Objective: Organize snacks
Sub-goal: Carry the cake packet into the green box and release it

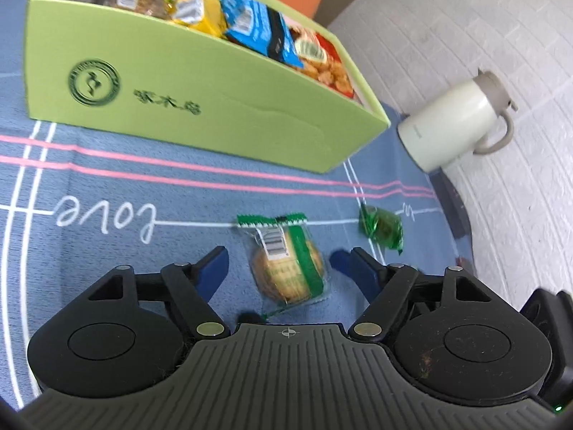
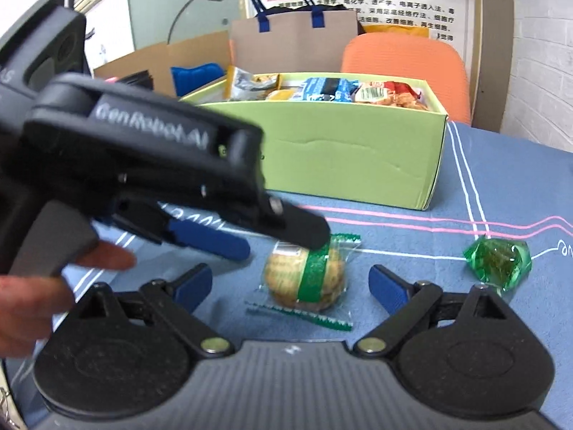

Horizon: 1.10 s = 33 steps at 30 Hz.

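A clear-wrapped round biscuit with a green band (image 1: pixel 286 268) lies on the blue cloth, also in the right wrist view (image 2: pixel 308 279). My left gripper (image 1: pixel 279 259) is open with its blue fingertips either side of the biscuit, just above it; it shows from the side in the right wrist view (image 2: pixel 272 240). My right gripper (image 2: pixel 290 279) is open and empty, close in front of the same biscuit. A green foil-wrapped snack (image 1: pixel 381 227) (image 2: pixel 497 259) lies to the right. The green snack box (image 1: pixel 186 107) (image 2: pixel 351 154) stands behind, full of packets.
A cream thermos jug (image 1: pixel 454 122) stands at the table's right edge. An orange chair (image 2: pixel 408 61), a paper bag (image 2: pixel 293 39) and cardboard stand behind the box. A hand (image 2: pixel 43 286) holds the left gripper's handle. The blue tablecloth (image 1: pixel 107 186) covers the table.
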### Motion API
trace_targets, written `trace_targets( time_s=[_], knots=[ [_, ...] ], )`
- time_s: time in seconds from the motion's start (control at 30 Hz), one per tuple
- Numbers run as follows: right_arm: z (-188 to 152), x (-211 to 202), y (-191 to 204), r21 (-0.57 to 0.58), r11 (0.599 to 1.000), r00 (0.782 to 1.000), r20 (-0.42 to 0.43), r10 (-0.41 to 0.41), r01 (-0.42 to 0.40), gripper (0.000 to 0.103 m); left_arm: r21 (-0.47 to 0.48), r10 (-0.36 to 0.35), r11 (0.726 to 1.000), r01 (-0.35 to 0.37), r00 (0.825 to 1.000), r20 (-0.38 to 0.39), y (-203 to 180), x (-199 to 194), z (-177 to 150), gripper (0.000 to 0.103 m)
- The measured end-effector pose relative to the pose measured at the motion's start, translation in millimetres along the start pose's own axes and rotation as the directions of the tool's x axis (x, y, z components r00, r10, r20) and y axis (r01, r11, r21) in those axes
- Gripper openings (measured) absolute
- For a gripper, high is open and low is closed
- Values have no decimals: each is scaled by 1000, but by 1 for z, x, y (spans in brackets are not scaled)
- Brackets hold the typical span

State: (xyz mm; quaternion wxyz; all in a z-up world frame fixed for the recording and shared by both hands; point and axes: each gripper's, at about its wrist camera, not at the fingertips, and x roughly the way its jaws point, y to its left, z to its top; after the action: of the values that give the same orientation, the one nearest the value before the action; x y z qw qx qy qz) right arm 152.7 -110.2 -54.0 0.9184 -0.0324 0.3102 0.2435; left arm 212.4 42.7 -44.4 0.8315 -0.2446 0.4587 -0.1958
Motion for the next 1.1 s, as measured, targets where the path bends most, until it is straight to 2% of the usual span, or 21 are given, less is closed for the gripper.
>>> trace_targets(
  time_s=[0.03, 0.07, 0.1, 0.13, 0.2, 0.3, 0.43, 0.53, 0.63, 0.77, 0.87, 0.97, 1.0, 1.07, 1.1],
  knots=[
    [-2, 3, 0, 6, 1000, 1000, -8, 9, -9, 90, 16, 9, 1000, -9, 1000, -2, -2, 2, -1, 52],
    [-4, 3, 0, 9, 1000, 1000, -11, 14, -14, 83, 34, 21, 999, -21, 1000, 5, -3, 3, -2, 39],
    [-6, 1, 4, -25, 999, 1000, 0, -28, 28, 69, 39, 21, 999, -21, 1000, -5, -3, 5, -2, 20],
    [-7, -1, 8, -61, 997, 998, 2, -56, 56, 64, 47, 40, 998, -39, 999, -9, -3, 6, -3, 4],
    [-9, -9, 5, -39, 998, 999, 10, -48, 49, 64, 37, 18, 999, -18, 1000, -9, 0, 3, -7, 1],
    [1, -27, 9, -52, 997, 996, 66, -57, 61, 64, 10, -41, 999, 41, 999, 36, -1, -15, -8, 0],
    [40, -39, 17, -119, 991, 986, 164, -42, 62, 64, 52, -76, 996, 69, 987, 141, -14, -52, 10, 0],
    [84, -21, 21, -160, 986, 977, 215, -2, 37, 64, 95, -47, 995, 25, 972, 230, -19, -71, 45, 0],
    [124, 14, 20, -183, 983, 976, 218, 28, 13, 65, 98, 14, 994, -44, 959, 283, -14, -72, 88, 0],
    [163, 75, 10, -167, 985, 987, 151, 59, -33, 65, 66, 101, 990, -125, 954, 284, 7, -50, 139, 2],
    [171, 115, 7, -156, 985, 994, 70, 81, -70, 65, 29, 158, 985, -169, 958, 241, 29, -24, 154, 5],
    [165, 129, 10, -160, 983, 993, 62, 102, -91, 74, 13, 139, 989, -146, 963, 232, 50, -15, 148, 18],
    [163, 128, 10, -161, 983, 992, 70, 105, -93, 77, 9, 121, 992, -127, 965, 231, 53, -15, 148, 18],
    [159, 116, 10, -147, 985, 990, 88, 109, -95, 77, 5, 93, 995, -97, 968, 233, 52, -20, 151, 29],
    [156, 105, 9, -141, 986, 988, 112, 108, -91, 80, 3, 78, 997, -82, 966, 248, 50, -23, 152, 32]
  ],
)
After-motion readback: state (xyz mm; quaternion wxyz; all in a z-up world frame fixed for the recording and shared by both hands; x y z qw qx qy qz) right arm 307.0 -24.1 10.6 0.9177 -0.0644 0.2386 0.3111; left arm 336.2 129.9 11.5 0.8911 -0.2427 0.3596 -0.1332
